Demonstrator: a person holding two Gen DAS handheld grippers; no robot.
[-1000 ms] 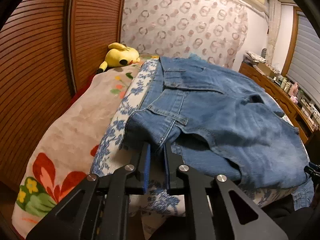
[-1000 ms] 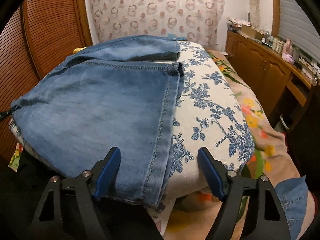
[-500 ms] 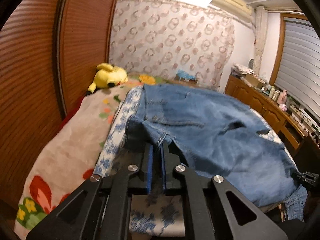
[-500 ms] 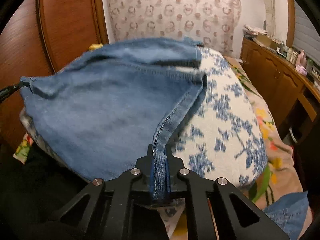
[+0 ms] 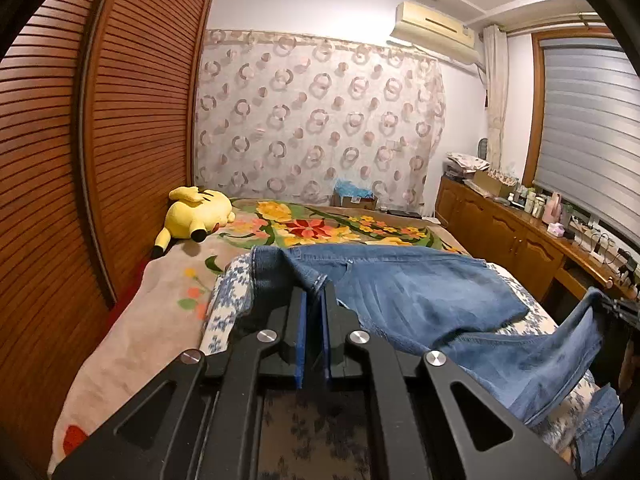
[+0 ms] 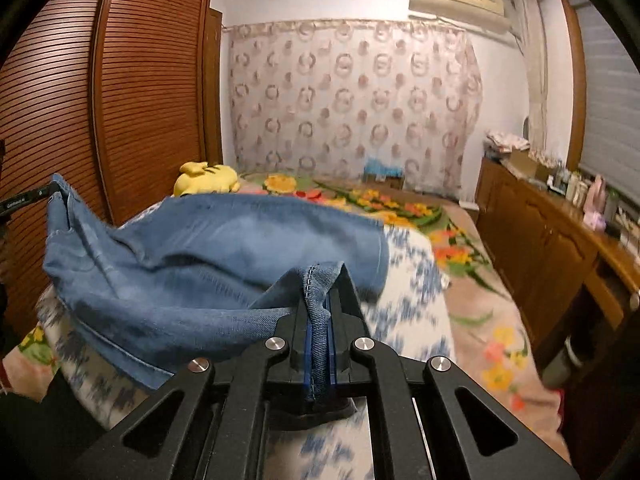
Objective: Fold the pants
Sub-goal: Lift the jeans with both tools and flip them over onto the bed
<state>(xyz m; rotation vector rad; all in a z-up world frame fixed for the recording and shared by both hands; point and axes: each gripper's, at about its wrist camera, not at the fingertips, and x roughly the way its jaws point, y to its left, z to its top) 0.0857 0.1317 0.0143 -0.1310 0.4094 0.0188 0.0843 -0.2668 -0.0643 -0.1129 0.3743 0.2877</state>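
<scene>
The blue jeans (image 5: 400,288) lie across the bed, with their near edge lifted off it. In the left wrist view my left gripper (image 5: 314,291) is shut on a bunched corner of the denim. The cloth sags from there to the far right, where the right gripper (image 5: 616,308) holds the other corner. In the right wrist view my right gripper (image 6: 320,294) is shut on a stitched hem of the jeans (image 6: 224,248). That fold runs down between the blue pads. The left gripper (image 6: 28,200) shows at the far left edge, pinching the opposite corner.
A white pad with blue flowers (image 5: 224,308) lies under the jeans, on a flowered blanket (image 5: 320,228). A yellow plush toy (image 5: 198,216) sits at the far left of the bed. Louvred wooden doors (image 5: 100,140) run along the left. A wooden cabinet (image 5: 512,236) with small items lines the right.
The right gripper has closed on the jeans' hem. Both grippers have risen and lifted the near edge of the jeans off the bed, so more of the room shows.
</scene>
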